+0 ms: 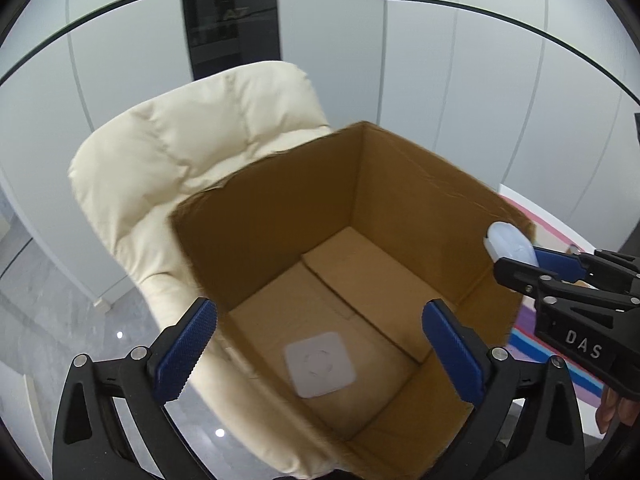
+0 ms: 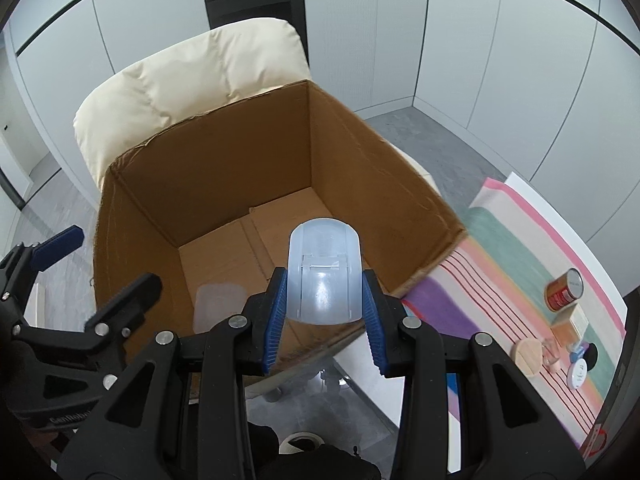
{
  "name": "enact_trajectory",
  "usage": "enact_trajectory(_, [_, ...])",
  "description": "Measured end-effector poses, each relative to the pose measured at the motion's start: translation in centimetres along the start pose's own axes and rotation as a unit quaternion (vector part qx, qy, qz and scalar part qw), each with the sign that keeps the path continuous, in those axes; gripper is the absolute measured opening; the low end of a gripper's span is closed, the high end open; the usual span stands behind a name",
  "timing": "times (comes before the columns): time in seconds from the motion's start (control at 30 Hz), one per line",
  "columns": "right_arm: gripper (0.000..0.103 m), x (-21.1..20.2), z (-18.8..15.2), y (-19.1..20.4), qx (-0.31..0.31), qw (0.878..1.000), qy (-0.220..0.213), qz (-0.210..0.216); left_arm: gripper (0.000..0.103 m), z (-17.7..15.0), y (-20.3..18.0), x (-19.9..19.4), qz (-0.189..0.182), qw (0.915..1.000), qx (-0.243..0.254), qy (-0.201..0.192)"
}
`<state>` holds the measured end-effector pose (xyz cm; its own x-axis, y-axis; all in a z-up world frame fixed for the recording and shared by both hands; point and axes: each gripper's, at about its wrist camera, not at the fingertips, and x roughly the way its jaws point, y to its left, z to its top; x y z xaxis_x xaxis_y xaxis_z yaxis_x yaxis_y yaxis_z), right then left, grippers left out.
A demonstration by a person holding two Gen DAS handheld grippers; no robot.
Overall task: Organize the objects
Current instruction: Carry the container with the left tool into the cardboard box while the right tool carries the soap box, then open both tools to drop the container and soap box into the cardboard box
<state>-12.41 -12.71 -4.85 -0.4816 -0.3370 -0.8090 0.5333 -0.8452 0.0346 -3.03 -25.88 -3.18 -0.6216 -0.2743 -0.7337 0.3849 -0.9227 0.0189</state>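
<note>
Two words can be read, both on the tools: "DAS" in white on the black body of the right gripper [image 1: 516, 258], and a cut-off "Genliebo..." on the left gripper [image 1: 320, 350] as the right wrist view shows it. Writing on the red tin [image 2: 564, 290] is too small to make out. An open cardboard box [image 2: 208, 156] sits on a cream padded chair [image 2: 192, 76], its four walls upright, top rim free all round and most of its floor bare. A flat, pale square pad [image 1: 320, 364] lies on that floor near the closer wall. Jaws of the left gripper stand wide apart with nothing between them, straddling the box's near-left corner from above. Blue pads of the right gripper are clamped on the sides of a translucent plastic container [image 2: 324, 272], held above the box's near rim; its long axis runs along the fingers, rounded end pointing forward over the opening. Right of the box, a striped cloth [image 2: 516, 240] carries the tin and other small items.
</note>
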Motion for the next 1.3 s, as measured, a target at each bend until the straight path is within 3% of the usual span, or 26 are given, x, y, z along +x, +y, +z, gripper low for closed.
enact_trajectory(0.33, [0.038,1.1,0.9,1.8,-0.016,1.0,0.001,0.005,0.103,-0.4,3.3,-0.2,0.012,0.9992,-0.038,0.005])
enact_trajectory(0.4, [0.05,1.1,1.1,1.8,-0.012,1.0,-0.004,0.007,0.103,-0.4,3.6,-0.3,0.011,0.999,-0.043,0.005])
enact_trajectory(0.43, [0.073,1.1,1.1,1.7,-0.008,1.0,-0.006,0.007,0.103,-0.4,3.6,-0.4,0.014,0.9989,-0.044,0.004])
enact_trajectory(0.47, [0.087,0.9,1.0,1.5,-0.001,1.0,-0.01,0.008,0.103,-0.3,3.6,-0.4,0.016,0.9989,-0.044,0.003])
enact_trajectory(0.6, [0.092,0.3,1.2,0.9,0.014,1.0,-0.02,0.005,0.103,-0.4,3.5,-0.2,0.016,0.9989,-0.043,0.011])
enact_trajectory(0.67, [0.099,0.0,1.3,0.5,0.02,1.0,-0.023,0.002,0.103,-0.4,3.4,-0.1,0.01,0.9989,-0.044,0.014])
enact_trajectory(0.83, [0.103,0.0,1.3,-0.6,0.033,0.999,-0.017,0.011,0.103,-0.2,3.0,-0.3,0.003,0.9991,-0.043,0.006])
enact_trajectory(1.3, [0.103,-1.1,0.4,-3.2,0.041,0.999,-0.018,-0.025,0.103,0.5,0.5,-0.3,-0.004,0.9994,-0.035,-0.006])
